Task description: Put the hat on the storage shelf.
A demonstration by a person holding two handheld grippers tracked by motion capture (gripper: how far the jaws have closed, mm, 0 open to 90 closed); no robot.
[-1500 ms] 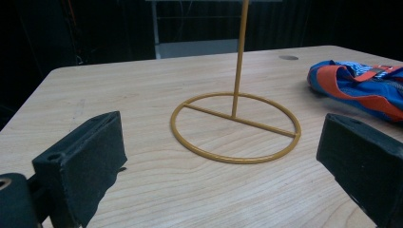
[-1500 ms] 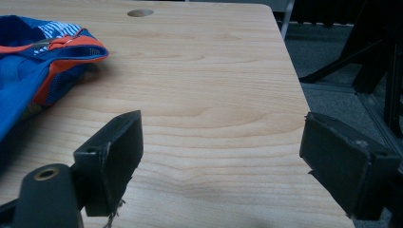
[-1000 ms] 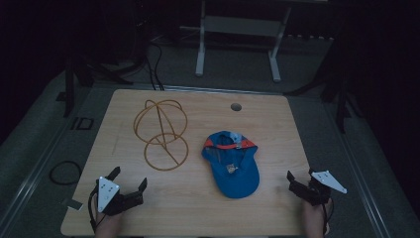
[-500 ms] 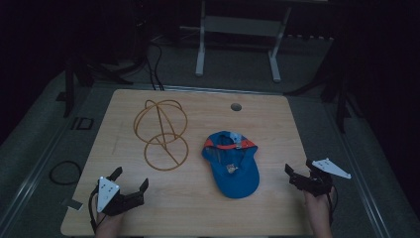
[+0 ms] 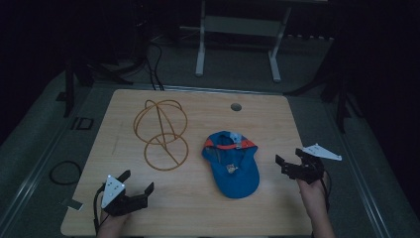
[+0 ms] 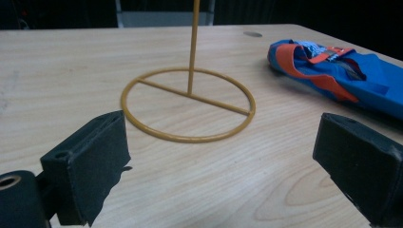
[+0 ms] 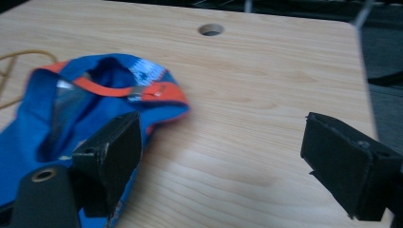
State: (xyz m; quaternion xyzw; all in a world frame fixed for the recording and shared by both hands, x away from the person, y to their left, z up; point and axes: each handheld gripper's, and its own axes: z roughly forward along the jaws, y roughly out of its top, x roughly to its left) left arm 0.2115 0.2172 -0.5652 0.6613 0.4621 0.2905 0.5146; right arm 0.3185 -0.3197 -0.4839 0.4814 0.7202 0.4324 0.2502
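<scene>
A blue cap (image 5: 232,165) with orange trim is lying upturned near the middle of the wooden bench (image 5: 198,208), its brim pointing toward 6 o'clock and its pale inner lining and orange strap showing. At its 3 o'clock, the right claw (image 5: 288,160) is hovering just beside it, jaws apart. At 7 o'clock, the left claw (image 5: 136,181) is sitting with jaws apart, facing a yellow wire stand (image 5: 161,133).
</scene>
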